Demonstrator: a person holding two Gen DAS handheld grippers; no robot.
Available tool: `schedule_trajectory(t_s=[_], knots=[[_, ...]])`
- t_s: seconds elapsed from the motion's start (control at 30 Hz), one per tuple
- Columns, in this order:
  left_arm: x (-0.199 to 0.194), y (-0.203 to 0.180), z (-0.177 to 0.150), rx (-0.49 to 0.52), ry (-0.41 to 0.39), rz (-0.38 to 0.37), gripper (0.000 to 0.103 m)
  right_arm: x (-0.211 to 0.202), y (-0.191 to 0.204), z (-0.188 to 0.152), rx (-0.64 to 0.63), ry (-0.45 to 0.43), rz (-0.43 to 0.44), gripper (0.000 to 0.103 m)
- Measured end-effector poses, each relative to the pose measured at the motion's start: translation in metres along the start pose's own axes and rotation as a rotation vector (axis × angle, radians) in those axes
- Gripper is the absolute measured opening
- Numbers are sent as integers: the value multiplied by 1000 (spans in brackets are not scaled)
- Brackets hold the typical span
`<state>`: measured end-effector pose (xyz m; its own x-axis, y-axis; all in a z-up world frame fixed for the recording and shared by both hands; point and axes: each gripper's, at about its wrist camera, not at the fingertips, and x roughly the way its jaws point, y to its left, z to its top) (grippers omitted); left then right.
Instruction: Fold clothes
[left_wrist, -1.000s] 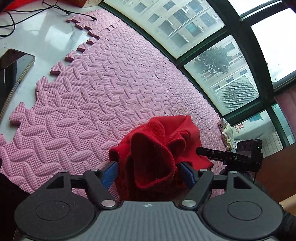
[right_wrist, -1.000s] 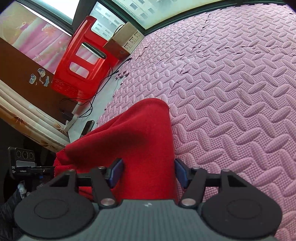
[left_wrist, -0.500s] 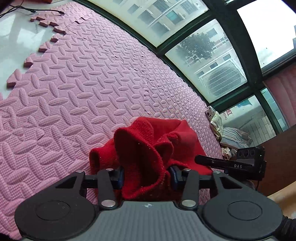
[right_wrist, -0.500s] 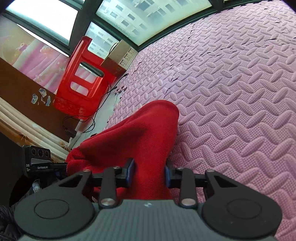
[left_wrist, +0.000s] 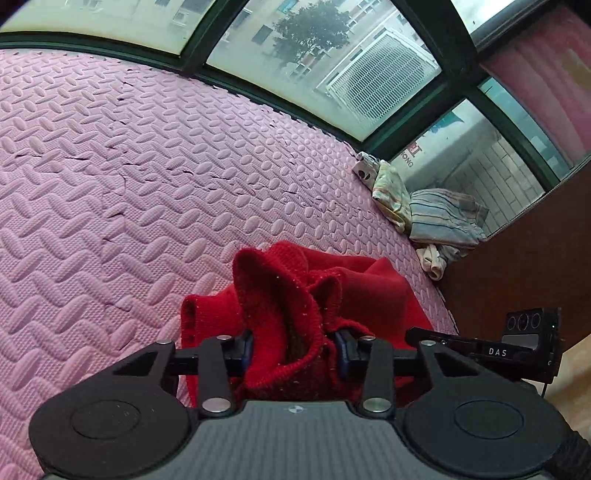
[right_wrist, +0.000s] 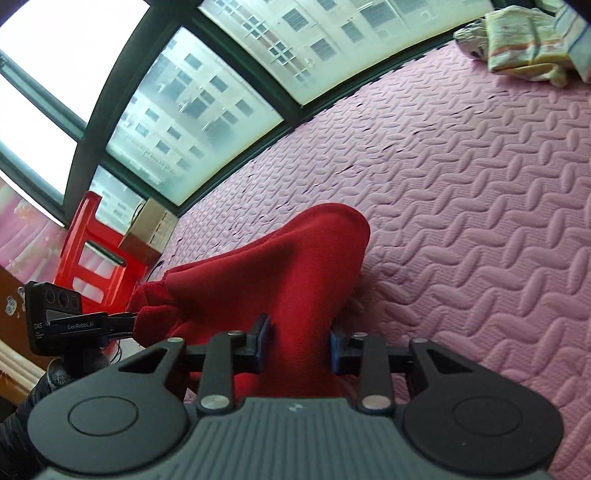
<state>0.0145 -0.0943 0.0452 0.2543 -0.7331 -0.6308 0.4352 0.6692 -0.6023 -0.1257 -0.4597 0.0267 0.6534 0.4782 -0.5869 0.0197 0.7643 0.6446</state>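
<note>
A red knitted garment (left_wrist: 295, 306) is bunched up above the pink foam mat (left_wrist: 110, 184). My left gripper (left_wrist: 293, 349) is shut on a ribbed, folded edge of it, the blue pads pressed into the cloth. In the right wrist view the same red garment (right_wrist: 306, 266) rises as a smooth hump, and my right gripper (right_wrist: 297, 345) is shut on another part of it. The right gripper's body (left_wrist: 517, 339) shows at the right edge of the left view. The left gripper's body (right_wrist: 66, 325) shows at the left of the right view, held by a gloved hand (right_wrist: 55, 376).
A small pile of striped and pale clothes (left_wrist: 424, 218) lies at the mat's far corner, also visible as folded cloth (right_wrist: 524, 40). Large windows (left_wrist: 332, 55) border the mat. A red plastic stool (right_wrist: 96, 251) and a cardboard box (right_wrist: 147, 236) stand by the window. A brown cabinet (left_wrist: 535, 266) is at right.
Both grippers have closed from open onto the red garment. Both views have swung up toward the windows, and the phone and white floor have left the left view.
</note>
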Motion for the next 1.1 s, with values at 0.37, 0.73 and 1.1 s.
schedule_trajectory(t_s=[0.37,0.73,1.1], knots=[[-36,-12,18,101,-81,133,59,-37,24,32,-242,-105,-144,38],[-6,-70,27,342,-30,89,58,28,82,57,-670,126,-170,37],[20,-65,23,382,37,83,20,47,94,62,-857,231,-161,34]])
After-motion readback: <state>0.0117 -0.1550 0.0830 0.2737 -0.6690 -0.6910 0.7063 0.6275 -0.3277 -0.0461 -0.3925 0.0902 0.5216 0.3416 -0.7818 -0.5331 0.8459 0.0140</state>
